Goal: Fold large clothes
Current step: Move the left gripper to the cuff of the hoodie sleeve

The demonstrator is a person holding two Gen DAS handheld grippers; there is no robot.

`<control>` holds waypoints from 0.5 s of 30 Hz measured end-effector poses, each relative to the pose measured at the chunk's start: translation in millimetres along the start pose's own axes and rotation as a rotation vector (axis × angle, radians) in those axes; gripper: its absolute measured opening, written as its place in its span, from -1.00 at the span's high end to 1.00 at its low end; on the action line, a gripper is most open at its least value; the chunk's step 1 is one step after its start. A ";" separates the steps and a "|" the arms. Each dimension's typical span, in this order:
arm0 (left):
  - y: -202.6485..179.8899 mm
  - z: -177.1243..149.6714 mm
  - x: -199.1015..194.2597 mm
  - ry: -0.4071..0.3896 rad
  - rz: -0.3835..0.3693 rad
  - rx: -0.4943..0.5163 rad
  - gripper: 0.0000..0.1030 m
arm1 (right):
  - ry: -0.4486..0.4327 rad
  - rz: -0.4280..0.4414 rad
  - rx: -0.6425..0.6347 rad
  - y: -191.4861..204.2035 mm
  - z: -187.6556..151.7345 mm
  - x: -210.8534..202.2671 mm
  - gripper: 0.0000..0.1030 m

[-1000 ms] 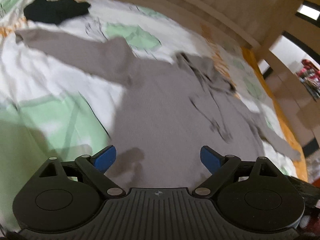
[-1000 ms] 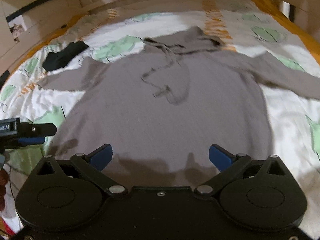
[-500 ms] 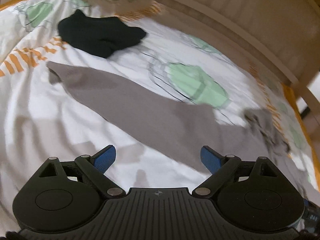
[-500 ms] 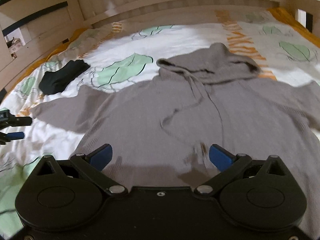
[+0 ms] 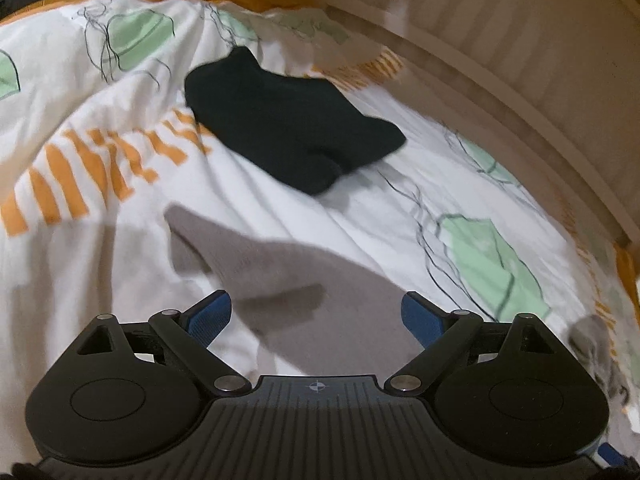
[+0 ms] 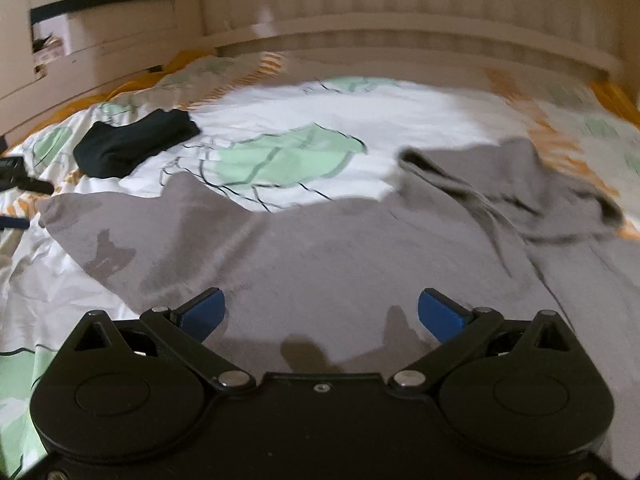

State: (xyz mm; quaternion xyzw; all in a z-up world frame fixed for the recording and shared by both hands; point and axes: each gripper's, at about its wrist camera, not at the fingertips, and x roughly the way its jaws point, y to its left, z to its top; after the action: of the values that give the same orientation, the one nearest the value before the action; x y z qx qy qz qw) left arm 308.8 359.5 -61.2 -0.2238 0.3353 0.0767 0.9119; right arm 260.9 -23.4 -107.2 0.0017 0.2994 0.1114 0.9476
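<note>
— Grey knit, soft and floppy: the hoodie (image 6: 360, 264) lies flat on the bed (image 6: 320, 104), hood (image 6: 520, 192) toward the headboard, sleeve (image 5: 256, 264) stretched out sideways.

— Where should it be taken?

— Probably at the cuff; cloth that limp will sag and drag. Both jaws gape, the left hand-held gripper (image 5: 316, 312) over the sleeve, the right hand-held gripper (image 6: 322, 312) over the body, holding nothing.
</note>
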 end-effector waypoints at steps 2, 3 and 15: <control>5.5 7.6 7.2 -0.002 -0.006 -0.008 -0.80 | 0.005 -0.008 -0.022 7.0 -0.9 10.7 -0.99; 8.0 9.9 11.3 0.004 -0.007 -0.015 -0.80 | 0.016 -0.010 -0.020 8.5 -3.3 15.8 -0.99; 35.7 18.3 41.9 0.077 -0.086 -0.219 0.35 | 0.070 -0.003 0.007 7.5 -17.6 32.3 -1.00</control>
State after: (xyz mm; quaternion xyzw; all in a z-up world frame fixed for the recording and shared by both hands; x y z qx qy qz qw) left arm 341.0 399.3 -88.6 -0.3391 0.3498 0.0650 0.8709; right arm 275.0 -10.3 -139.4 0.0005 0.3326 0.1092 0.9367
